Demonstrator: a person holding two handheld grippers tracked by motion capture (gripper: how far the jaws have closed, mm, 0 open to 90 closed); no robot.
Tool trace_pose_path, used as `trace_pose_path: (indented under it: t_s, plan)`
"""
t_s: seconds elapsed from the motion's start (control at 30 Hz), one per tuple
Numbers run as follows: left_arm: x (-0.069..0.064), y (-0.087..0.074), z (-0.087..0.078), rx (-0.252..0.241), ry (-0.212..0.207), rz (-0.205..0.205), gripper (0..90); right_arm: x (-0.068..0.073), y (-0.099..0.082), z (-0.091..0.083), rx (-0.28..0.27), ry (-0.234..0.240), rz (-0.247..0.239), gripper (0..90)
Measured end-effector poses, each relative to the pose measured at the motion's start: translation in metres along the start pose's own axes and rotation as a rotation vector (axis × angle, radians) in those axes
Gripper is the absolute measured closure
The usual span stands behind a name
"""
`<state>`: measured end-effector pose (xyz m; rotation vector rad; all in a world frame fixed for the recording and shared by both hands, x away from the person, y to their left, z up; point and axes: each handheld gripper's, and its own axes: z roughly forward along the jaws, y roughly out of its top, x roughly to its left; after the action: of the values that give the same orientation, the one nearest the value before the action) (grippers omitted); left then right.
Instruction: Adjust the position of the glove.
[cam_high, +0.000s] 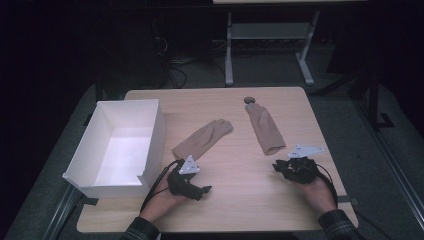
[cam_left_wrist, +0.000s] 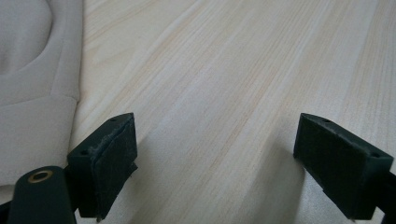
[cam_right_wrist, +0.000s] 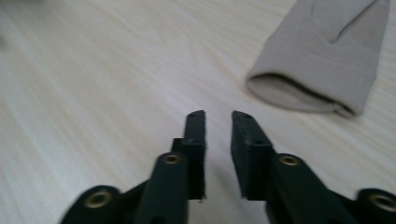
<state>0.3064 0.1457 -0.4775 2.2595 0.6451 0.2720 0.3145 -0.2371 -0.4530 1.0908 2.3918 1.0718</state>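
While both hands rest near the table's (cam_high: 235, 205) front edge, two beige gloves lie farther back on the wood, well apart from each other. The left glove (cam_high: 202, 138) lies slanted just beyond the left gripper (cam_high: 200, 191), its cuff toward the person; in the left gripper view its fabric (cam_left_wrist: 32, 84) sits just beside the left jaw without touching the pad. That gripper's jaws stand wide apart with bare wood between them, gripping nothing. The right glove (cam_high: 265, 128) lies with its open cuff (cam_right_wrist: 299, 93) toward the right gripper (cam_high: 281, 168), near but apart. The right gripper's jaws (cam_right_wrist: 218, 140) are nearly together (a narrow gap remains), and nothing sits between them. A white box (cam_high: 150, 145) stands at the table's left side, beside the left glove, with its inside bare. A small dark round thing (cam_high: 249, 100) lies at the right glove's fingertips.
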Motion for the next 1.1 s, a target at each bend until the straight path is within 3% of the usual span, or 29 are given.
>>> trace_pose_path:
  t_s: [0.2,0.5,0.8,1.1]
  plan:
    - [-0.001,0.0,0.0,0.001,-0.006,0.007,12.7,-0.012,0.017,0.013,-0.006,0.015,0.003,89.7]
    - [0.001,0.001,0.001,0.006,-0.02,0.019,12.5,-0.032,0.038,0.029,-0.023,-0.007,0.014,89.7]
    - [0.002,0.002,0.001,0.008,-0.026,0.028,12.7,-0.056,0.048,0.048,-0.037,-0.025,0.069,89.6]
    - [0.0,0.0,0.0,0.002,-0.027,0.021,12.7,-0.072,0.049,0.062,-0.031,-0.043,0.081,89.6]
